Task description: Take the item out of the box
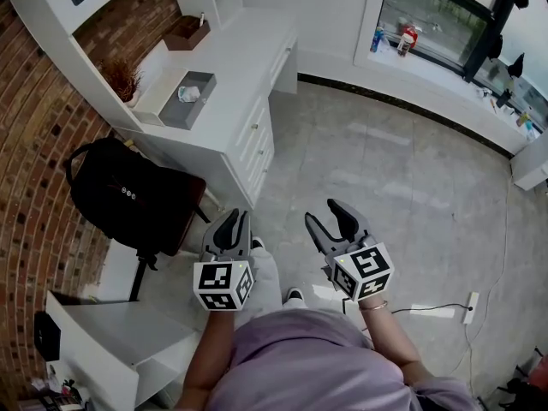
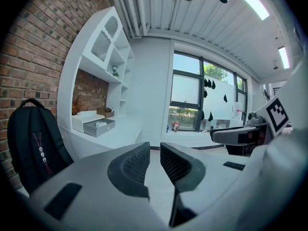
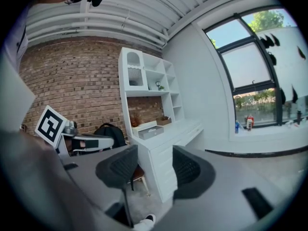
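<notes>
The item [image 1: 188,93] you are after is a small pale lump, crumpled-looking and too small to identify. It lies in the open grey box [image 1: 175,116], a shallow, straight-walled tray with a matt finish. The box sits along the wall-side edge of the white worktop [image 1: 244,67], pressed against a low white riser [image 1: 152,92] and near the worktop's closer end. Beyond it, at the far corner by the shelves, stands a brown box [image 1: 187,34], and a dried plant [image 1: 122,80] bristles just behind the riser, so keep your reach clear of both. You are well apart from the box, with bare floor and a black backpack [image 1: 128,195] between you and the worktop's near end. The step in hand is therefore the approach, and nothing is grasped yet. Your right gripper [image 1: 330,221] has its ribbed dark pads spread wide with nothing between them, so it is the one ready to pick. Your left gripper [image 1: 231,223] shows only a narrow slit between its pads and is just as empty. It could steady the box's outer wall if the tray looks light enough to slide on the smooth worktop. Bring the right gripper over the open top and drop in from above, not across the rim. Close gently, because the item appears soft and may crush or slip from the textured pads. Then lift straight up until it clears the walls.
</notes>
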`<state>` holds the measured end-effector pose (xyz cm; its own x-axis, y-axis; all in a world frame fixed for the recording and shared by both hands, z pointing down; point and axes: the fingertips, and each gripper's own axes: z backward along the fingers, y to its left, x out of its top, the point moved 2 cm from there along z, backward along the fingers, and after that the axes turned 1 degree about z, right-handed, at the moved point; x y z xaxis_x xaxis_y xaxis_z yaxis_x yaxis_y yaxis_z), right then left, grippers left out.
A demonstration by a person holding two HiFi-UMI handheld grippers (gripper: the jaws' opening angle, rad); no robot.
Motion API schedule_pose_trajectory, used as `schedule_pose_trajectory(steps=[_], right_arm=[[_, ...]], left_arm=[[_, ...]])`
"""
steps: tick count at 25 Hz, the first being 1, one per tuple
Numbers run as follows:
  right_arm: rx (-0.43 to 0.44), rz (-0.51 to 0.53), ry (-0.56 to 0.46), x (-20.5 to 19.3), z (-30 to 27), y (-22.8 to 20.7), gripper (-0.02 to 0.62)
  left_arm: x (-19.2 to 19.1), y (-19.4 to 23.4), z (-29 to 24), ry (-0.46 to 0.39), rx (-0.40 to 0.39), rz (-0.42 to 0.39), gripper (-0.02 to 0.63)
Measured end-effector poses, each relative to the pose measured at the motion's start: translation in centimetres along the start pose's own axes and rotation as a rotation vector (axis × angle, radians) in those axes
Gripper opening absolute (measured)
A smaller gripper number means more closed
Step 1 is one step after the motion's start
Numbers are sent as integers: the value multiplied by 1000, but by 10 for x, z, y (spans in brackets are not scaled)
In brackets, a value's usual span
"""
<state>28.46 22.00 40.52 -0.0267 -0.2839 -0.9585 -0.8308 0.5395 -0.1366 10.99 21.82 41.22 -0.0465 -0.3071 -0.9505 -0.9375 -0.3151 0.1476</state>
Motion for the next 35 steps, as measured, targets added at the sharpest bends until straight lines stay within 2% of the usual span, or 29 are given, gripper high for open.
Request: schedule_pose_trajectory(steps=[6, 20, 28, 35], right_arm=[[-6, -6, 11, 8, -54, -8, 229], [-6, -7, 32, 52, -215, -11, 233], [21, 3, 34, 68, -290, 10, 233], [44, 21, 39, 77, -326, 23, 233]], left_arm=[[9, 37, -44, 10, -13, 1, 55], [52, 169, -139, 11, 10, 49, 55], [65, 239, -164, 2, 30, 86, 55], [64, 270, -171, 9, 51, 108, 55]])
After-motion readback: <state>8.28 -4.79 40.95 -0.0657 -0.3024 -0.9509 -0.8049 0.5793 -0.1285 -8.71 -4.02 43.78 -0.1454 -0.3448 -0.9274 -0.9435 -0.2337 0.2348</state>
